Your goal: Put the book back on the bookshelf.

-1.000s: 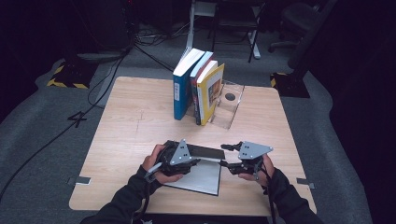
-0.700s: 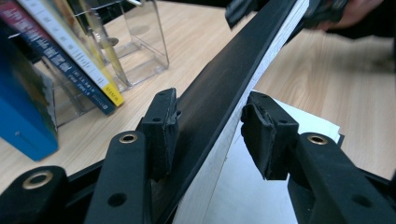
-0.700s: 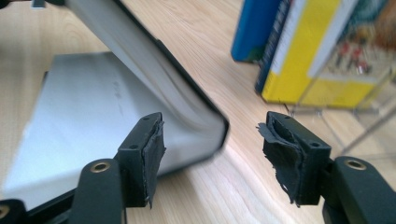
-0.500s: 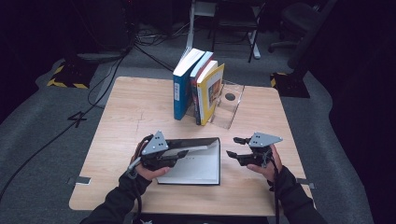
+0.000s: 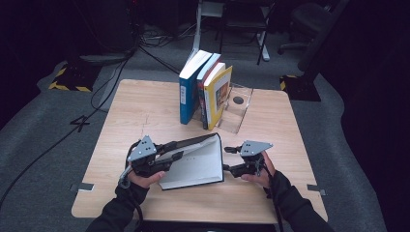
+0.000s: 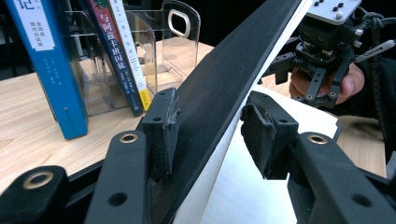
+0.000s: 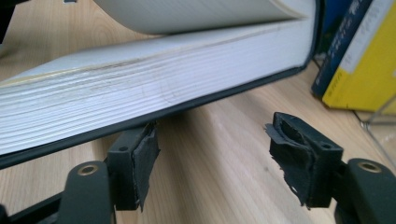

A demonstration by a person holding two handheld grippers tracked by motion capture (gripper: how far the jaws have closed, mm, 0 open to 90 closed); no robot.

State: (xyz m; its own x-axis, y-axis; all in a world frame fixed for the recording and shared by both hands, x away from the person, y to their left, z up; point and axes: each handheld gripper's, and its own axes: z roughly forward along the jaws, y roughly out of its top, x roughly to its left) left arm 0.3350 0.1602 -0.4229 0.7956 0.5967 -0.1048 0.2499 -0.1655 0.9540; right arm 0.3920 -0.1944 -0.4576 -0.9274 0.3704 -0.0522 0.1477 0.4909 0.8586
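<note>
A black hardcover book (image 5: 196, 166) lies open near the table's front edge, white pages up. Its black cover (image 5: 191, 141) stands raised on the left side. My left gripper (image 5: 176, 151) is shut on that cover (image 6: 219, 88), which runs slantwise between the two pads (image 6: 161, 130). My right gripper (image 5: 227, 159) sits just right of the book, low over the wood. Its jaws have just been opening, with bare table between them. In the right gripper view (image 7: 219, 154) the page block (image 7: 154, 84) lies just above one pad (image 7: 140, 158). The right gripper (image 6: 322, 70) also appears beyond the cover.
Behind the open book, a blue book (image 5: 189, 92), a dark red one and a yellow one (image 5: 218, 94) stand upright in a clear acrylic holder (image 5: 240, 108). The wooden table (image 5: 140, 111) has bare room at the left and far right. Cables and stands lie on the floor beyond.
My left gripper has moved left, swinging the cover up and open. My right gripper has drawn away to the right of the book and sunk, with its jaws wider.
</note>
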